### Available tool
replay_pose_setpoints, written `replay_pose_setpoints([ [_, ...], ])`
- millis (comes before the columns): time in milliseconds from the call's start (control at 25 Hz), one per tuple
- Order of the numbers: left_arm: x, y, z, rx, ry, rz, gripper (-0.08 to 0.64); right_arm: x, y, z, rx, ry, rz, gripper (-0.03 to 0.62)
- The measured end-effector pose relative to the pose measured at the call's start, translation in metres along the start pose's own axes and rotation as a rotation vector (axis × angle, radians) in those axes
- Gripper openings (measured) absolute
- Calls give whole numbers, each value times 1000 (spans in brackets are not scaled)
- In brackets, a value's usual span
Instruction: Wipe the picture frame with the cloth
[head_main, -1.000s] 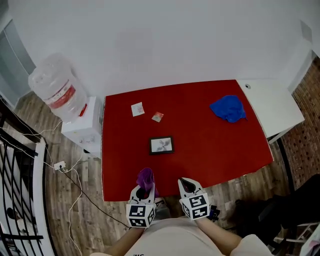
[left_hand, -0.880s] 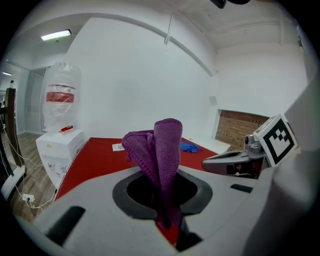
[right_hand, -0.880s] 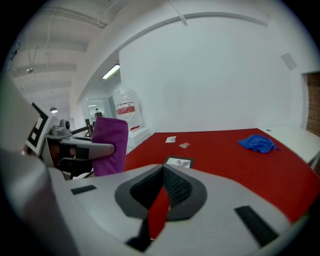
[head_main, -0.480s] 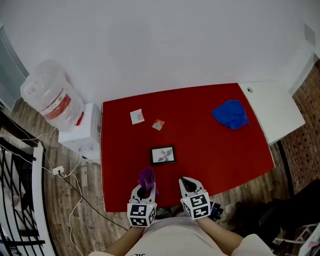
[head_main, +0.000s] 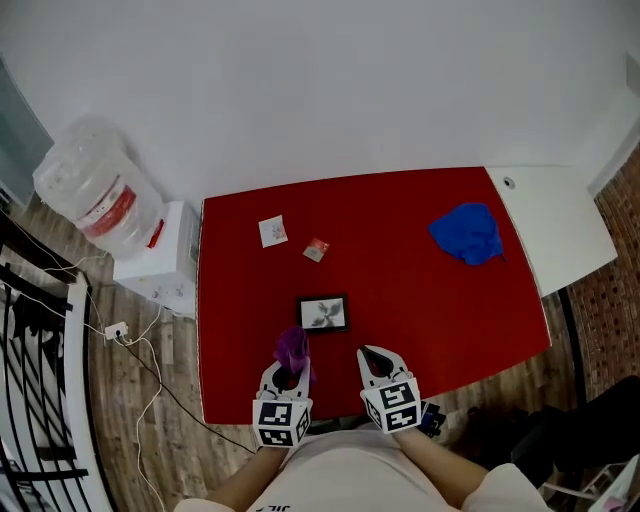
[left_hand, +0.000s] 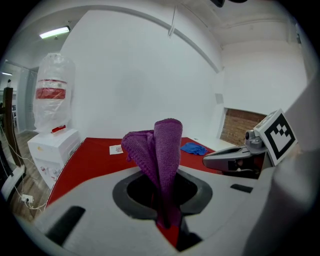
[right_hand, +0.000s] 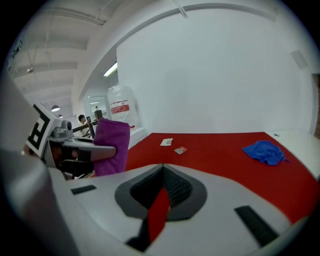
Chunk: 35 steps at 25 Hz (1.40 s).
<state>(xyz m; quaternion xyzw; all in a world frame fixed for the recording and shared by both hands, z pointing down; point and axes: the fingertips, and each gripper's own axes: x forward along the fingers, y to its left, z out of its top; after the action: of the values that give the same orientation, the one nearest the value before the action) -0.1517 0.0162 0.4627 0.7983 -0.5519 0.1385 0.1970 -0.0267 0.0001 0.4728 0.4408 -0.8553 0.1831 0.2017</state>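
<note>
Purple cloth (head_main: 292, 347), folded into an upright wad, is clamped between the jaws of the left gripper (head_main: 284, 372). In the left gripper view the cloth (left_hand: 161, 150) rises straight out of the closed jaws and blocks the middle of the scene. The right gripper (head_main: 372, 360) is held beside the left one, a little apart from it. Its jaws are drawn together to a thin slit with nothing between them, and the right gripper view shows only a sliver of red bench through the gap (right_hand: 161, 200). Both grippers hang over the near edge of the red bench (head_main: 430, 300), each with its marker cube toward the person. The picture frame (head_main: 323, 313), dark-edged around a pale print, lies flat on the bench just beyond the cloth and slightly to its right. Neither gripper touches the frame. Farther back lie two small cards, one white (head_main: 273, 231) and one reddish (head_main: 316, 250), near each other but not touching. A crumpled blue cloth (head_main: 468, 234) rests well apart, toward the far right corner. A white surface (head_main: 560, 220) adjoins the right end of the bench. To the left, a white water dispenser (head_main: 160, 260) with an inverted bottle (head_main: 85, 190) stands on the wooden floor (head_main: 130, 400).
</note>
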Motion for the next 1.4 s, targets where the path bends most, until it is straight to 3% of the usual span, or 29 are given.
replay_pose_setpoints([
  [280, 19, 8, -6, 37, 35, 11, 60, 17, -14, -6, 11, 8, 0, 5],
  [600, 50, 28, -27, 25, 79, 23, 61, 50, -22, -23, -4, 45, -11, 5],
  [800, 73, 43, -29, 118, 107, 10, 61, 66, -26, -32, 14, 51, -14, 5],
  [880, 87, 50, -28, 235, 134, 0, 61, 70, -29, -35, 28, 53, -20, 5],
  [1160, 157, 88, -48, 858, 312, -25, 61, 84, -20, -45, 28, 59, 12, 5],
  [1400, 200, 112, -70, 1125, 495, -73, 61, 85, -17, -58, 51, 75, 15, 5],
])
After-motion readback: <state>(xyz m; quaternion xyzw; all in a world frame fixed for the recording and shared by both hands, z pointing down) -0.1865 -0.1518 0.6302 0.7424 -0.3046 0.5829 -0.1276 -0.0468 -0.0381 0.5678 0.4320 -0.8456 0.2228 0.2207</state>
